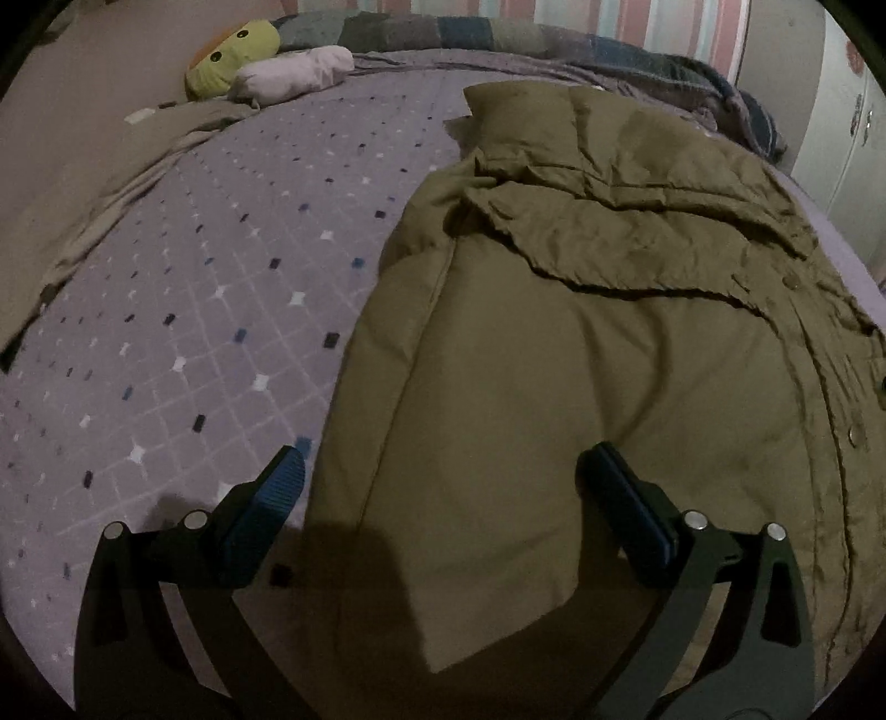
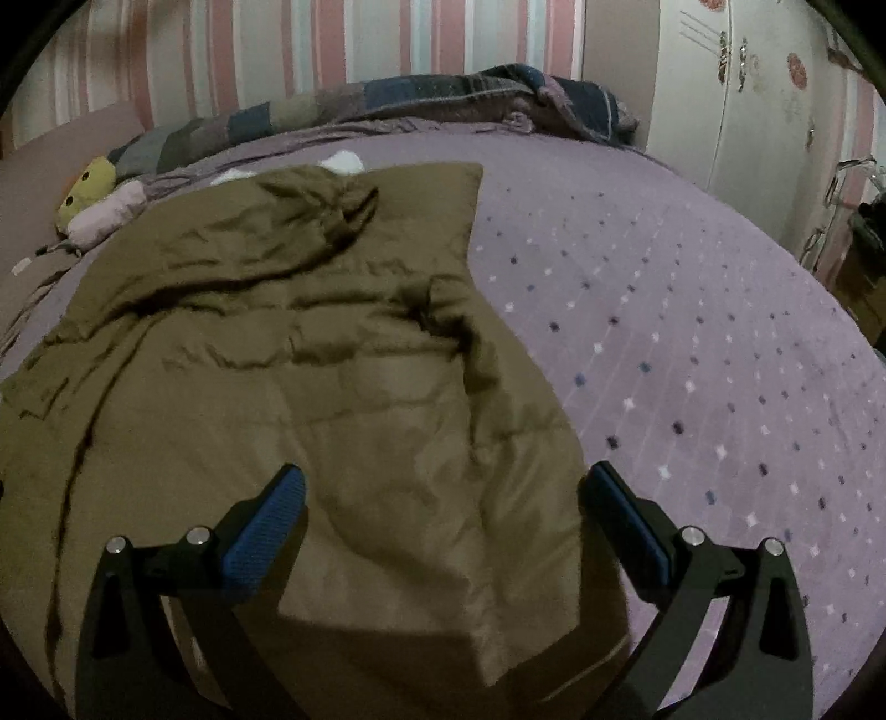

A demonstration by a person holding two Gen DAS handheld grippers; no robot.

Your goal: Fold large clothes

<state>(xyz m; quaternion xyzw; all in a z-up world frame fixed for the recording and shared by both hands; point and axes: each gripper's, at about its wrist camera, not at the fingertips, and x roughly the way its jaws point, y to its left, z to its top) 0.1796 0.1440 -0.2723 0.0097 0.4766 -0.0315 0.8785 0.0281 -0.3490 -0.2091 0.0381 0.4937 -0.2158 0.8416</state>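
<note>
Both grippers hang spread and empty over the near hem of the olive padded coat (image 1: 554, 387), which lies flat on the purple diamond-print bedspread (image 1: 194, 332). The left gripper (image 1: 440, 498) straddles the coat's left edge, the right gripper (image 2: 443, 509) its right edge, so neither looks nearer. The coat's long axis runs straight away from them, its rumpled hood (image 2: 310, 221) farthest, toward the patchwork quilt (image 2: 387, 94).

A home bedroom: bed (image 2: 692, 310), striped wallpaper (image 2: 332, 44), wardrobe (image 2: 736, 94).
</note>
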